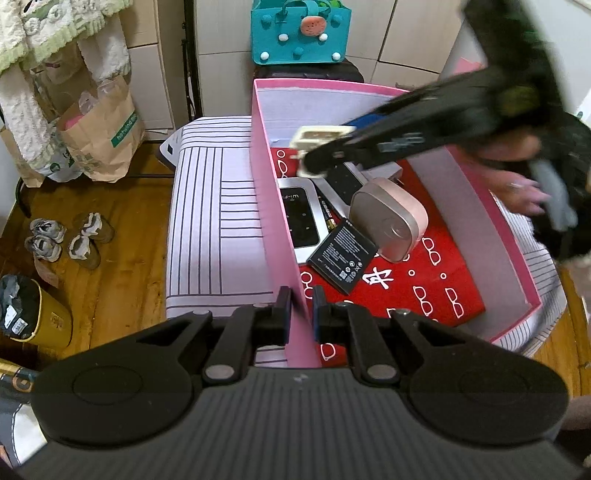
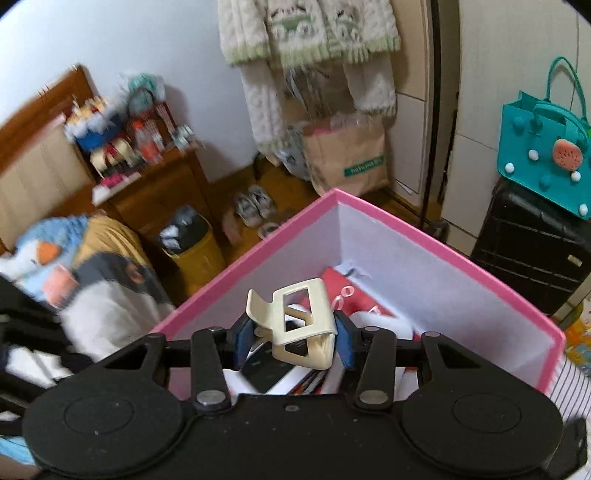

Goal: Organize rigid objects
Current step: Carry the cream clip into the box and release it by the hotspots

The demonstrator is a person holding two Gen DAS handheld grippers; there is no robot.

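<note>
Left gripper (image 1: 301, 308) clamped on pink box (image 1: 271, 206) wall, lower centre; right gripper (image 2: 293, 336) clamped on cream clip (image 2: 299, 325), centre frame.

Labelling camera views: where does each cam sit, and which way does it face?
Left wrist: on left gripper, looking down into pink box, fingers shut on its wall; right gripper and a hand show.
Right wrist: on right gripper, facing the box's corner, fingers holding cream clip.
Shared: box, clip, teal bag.
</note>
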